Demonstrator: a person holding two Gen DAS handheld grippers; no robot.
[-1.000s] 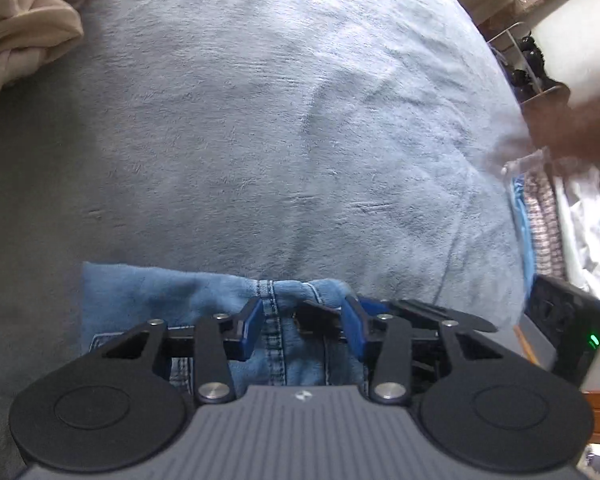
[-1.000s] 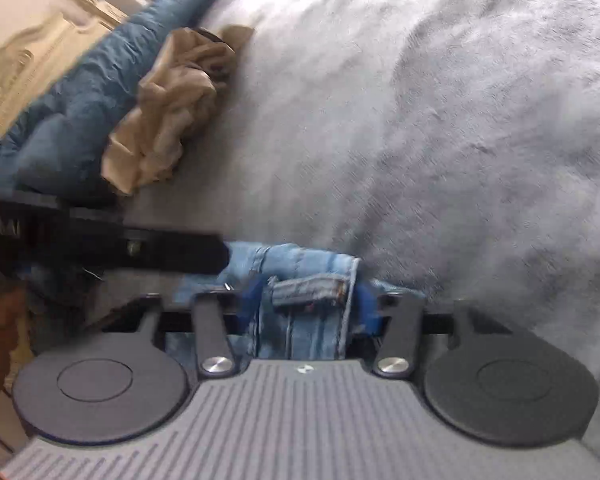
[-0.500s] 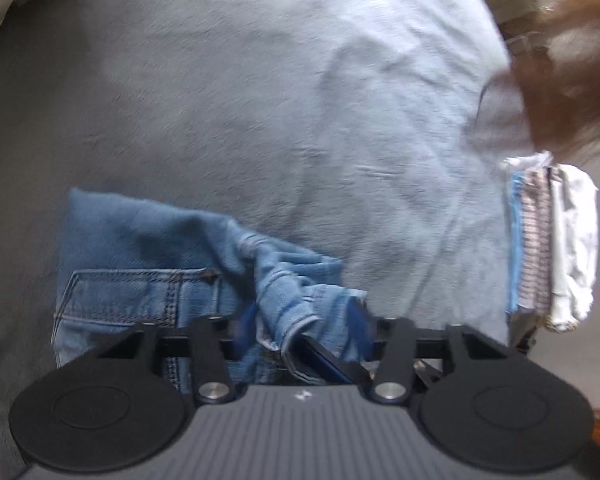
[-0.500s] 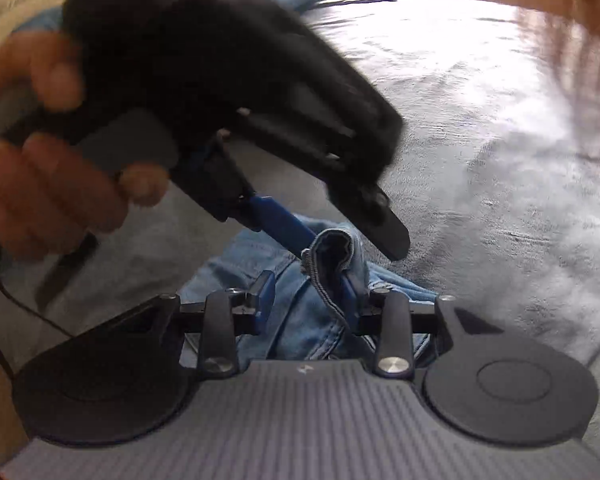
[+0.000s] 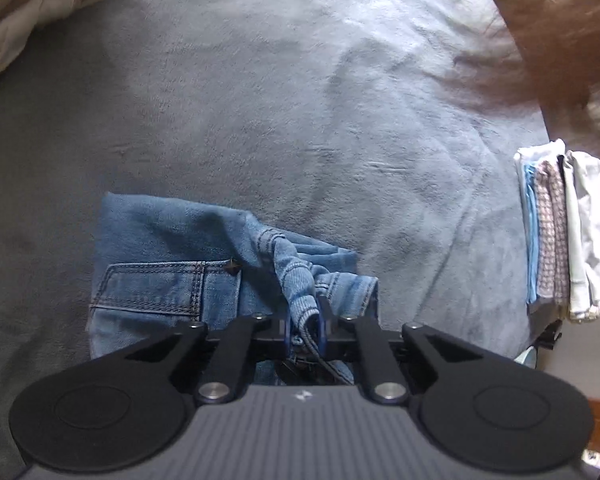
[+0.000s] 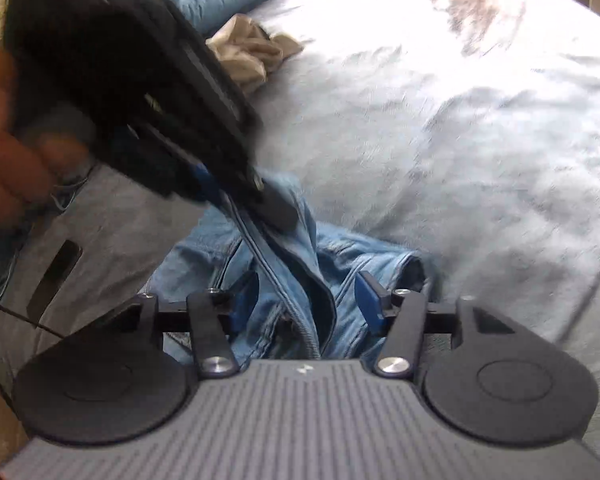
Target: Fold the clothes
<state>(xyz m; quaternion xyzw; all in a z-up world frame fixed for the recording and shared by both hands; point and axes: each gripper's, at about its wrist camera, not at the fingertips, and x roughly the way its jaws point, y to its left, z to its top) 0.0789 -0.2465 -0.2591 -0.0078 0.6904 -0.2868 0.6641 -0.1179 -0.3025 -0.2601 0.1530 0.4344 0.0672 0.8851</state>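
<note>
While your left hand-held gripper [image 5: 303, 326] is closing on a raised fold of the jeans [image 5: 172, 248], your right hand-held gripper [image 6: 306, 300] opens, straddling that same fold just beside it.

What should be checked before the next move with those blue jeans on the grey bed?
1. Left gripper has hold of the blue denim jeans: ok, fingers closing on a bunched edge.
2. Right gripper clear of cloth: not ok, fingers opening but denim lies between them.
3. Jeans folded flat: not ok, bunched and lifted.
4. Room on the grey fleece blanket: ok.
5. Stack of folded white and checked clothes undisturbed: ok.
6. Crumpled beige garment out of the way: ok.
</note>
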